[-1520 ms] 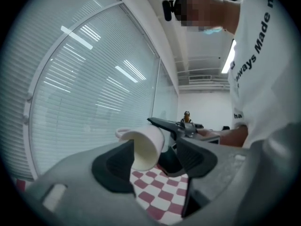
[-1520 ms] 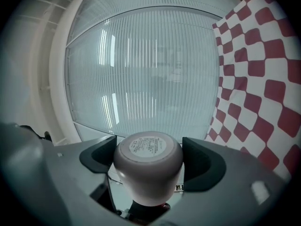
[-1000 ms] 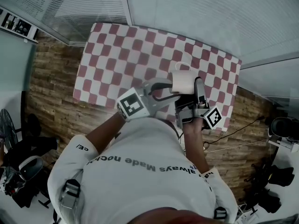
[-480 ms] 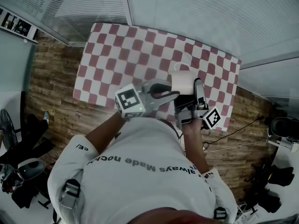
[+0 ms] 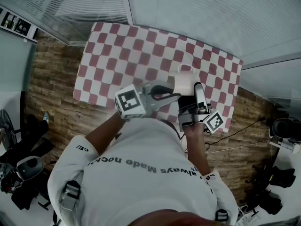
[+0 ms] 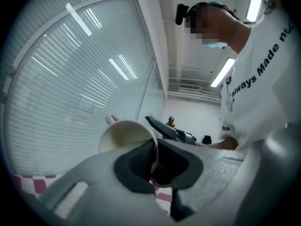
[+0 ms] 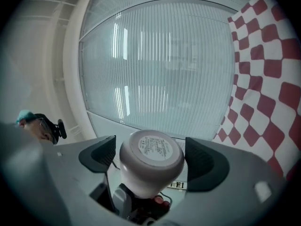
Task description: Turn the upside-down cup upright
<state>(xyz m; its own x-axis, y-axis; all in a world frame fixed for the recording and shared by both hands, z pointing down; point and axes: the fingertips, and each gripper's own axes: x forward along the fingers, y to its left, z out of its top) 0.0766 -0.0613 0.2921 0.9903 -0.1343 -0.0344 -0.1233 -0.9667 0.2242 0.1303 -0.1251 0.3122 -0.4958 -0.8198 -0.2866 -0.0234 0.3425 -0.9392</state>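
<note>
The white cup [image 5: 184,82] is off the surface [image 5: 122,51], in the air above the near right part of the red-and-white checked cloth and just in front of the person's chest. It lies roughly on its side. In the left gripper view its open mouth [image 6: 127,135] faces the camera, with the handle sticking out at the upper left. In the right gripper view its flat base [image 7: 150,160], which carries a round printed label, faces the camera. The left gripper [image 5: 175,94] reaches in from the left, and its fingers [image 6: 134,166] are pressed together on the cup's rim, one dark pad inside the mouth and the other outside the wall, so the cup hangs from this pinch alone. The right gripper [image 5: 190,89] comes up from below in the head view and its fingers [image 7: 203,163] are opening. The cup's base end sits between them with a clear gap to each pad, touching neither. Behind the cup, the right gripper view shows a wall of slatted blinds [image 7: 160,65], with the checked cloth at its right edge.
</note>
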